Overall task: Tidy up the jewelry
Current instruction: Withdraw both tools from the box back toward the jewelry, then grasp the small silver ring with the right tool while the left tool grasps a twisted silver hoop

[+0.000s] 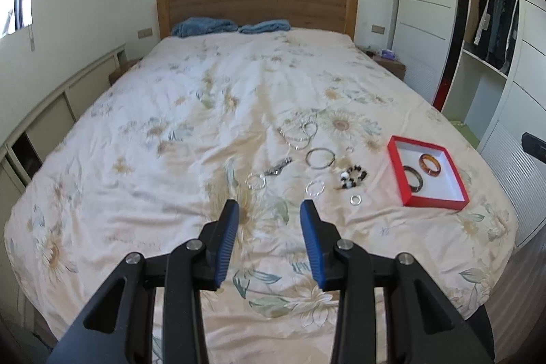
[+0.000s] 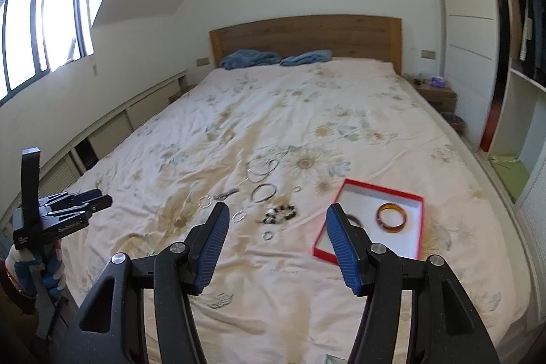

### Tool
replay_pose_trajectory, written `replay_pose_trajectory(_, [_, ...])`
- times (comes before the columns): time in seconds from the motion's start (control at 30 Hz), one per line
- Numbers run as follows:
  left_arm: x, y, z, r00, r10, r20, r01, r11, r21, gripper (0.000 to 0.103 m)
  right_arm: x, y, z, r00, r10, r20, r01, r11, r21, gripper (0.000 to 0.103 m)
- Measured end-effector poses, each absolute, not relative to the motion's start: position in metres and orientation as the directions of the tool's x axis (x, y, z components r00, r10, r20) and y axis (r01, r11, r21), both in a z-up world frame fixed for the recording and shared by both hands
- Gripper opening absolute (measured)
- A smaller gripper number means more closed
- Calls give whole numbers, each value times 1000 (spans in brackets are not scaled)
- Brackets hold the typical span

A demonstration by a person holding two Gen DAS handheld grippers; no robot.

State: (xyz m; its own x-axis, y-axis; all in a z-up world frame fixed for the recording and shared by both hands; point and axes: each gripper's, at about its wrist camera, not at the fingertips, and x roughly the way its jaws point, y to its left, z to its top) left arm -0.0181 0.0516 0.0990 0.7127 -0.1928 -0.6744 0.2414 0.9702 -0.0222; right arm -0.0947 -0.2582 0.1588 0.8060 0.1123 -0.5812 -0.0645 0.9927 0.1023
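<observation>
Several bracelets and rings lie loose on the floral bedspread: a thin silver bangle [image 1: 320, 158] [image 2: 263, 192], a black-and-white beaded bracelet [image 1: 351, 177] [image 2: 280, 214], a small silver ring [image 1: 355, 200] [image 2: 268, 235]. A red box [image 1: 433, 202] [image 2: 414, 193] with a white inside holds an amber bangle [image 1: 430, 164] [image 2: 391, 217] and a dark bangle [image 1: 413, 183]. My left gripper [image 1: 269, 210] hangs open over the near part of the bed, short of the jewelry. My right gripper [image 2: 276, 214] is open too, empty, above the bed.
The bed [image 1: 170, 111] fills both views, with blue pillows [image 1: 204, 25] at a wooden headboard. A low cabinet runs along the left wall. A wardrobe with hanging clothes [image 1: 494, 19] and a nightstand [image 2: 435, 92] stand at the right. The left gripper [image 2: 99, 198], held by a gloved hand, shows in the right wrist view.
</observation>
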Motion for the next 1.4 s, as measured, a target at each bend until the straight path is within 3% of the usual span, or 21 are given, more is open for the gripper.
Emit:
replay_pose_trajectory(0.4, [39, 47, 10, 585, -215, -782, 206, 972, -113, 35, -19, -233, 63, 662, 195, -724, -142, 981, 134, 40])
replay_pose_trajectory(0.67, [97, 10, -44, 477, -277, -834, 242, 954, -178, 27, 51, -220, -15, 531, 249, -810, -180, 967, 180, 32])
replay_pose_trajectory(0.93, [160, -25, -80, 410, -348, -843, 248, 932, -264, 23, 98, -211, -67, 448, 276, -850, -211, 957, 200, 32])
replay_pose_trajectory(1.3, [205, -61, -118, 344, -320, -883, 317, 925, -211, 21, 128, -211, -103, 408, 278, -870, -215, 955, 204, 31])
replay_pose_trajectory(1.4, [206, -62, -124, 335, -312, -889, 326, 924, -201, 19, 132, -207, -109, 403, 270, -874, -229, 955, 189, 25])
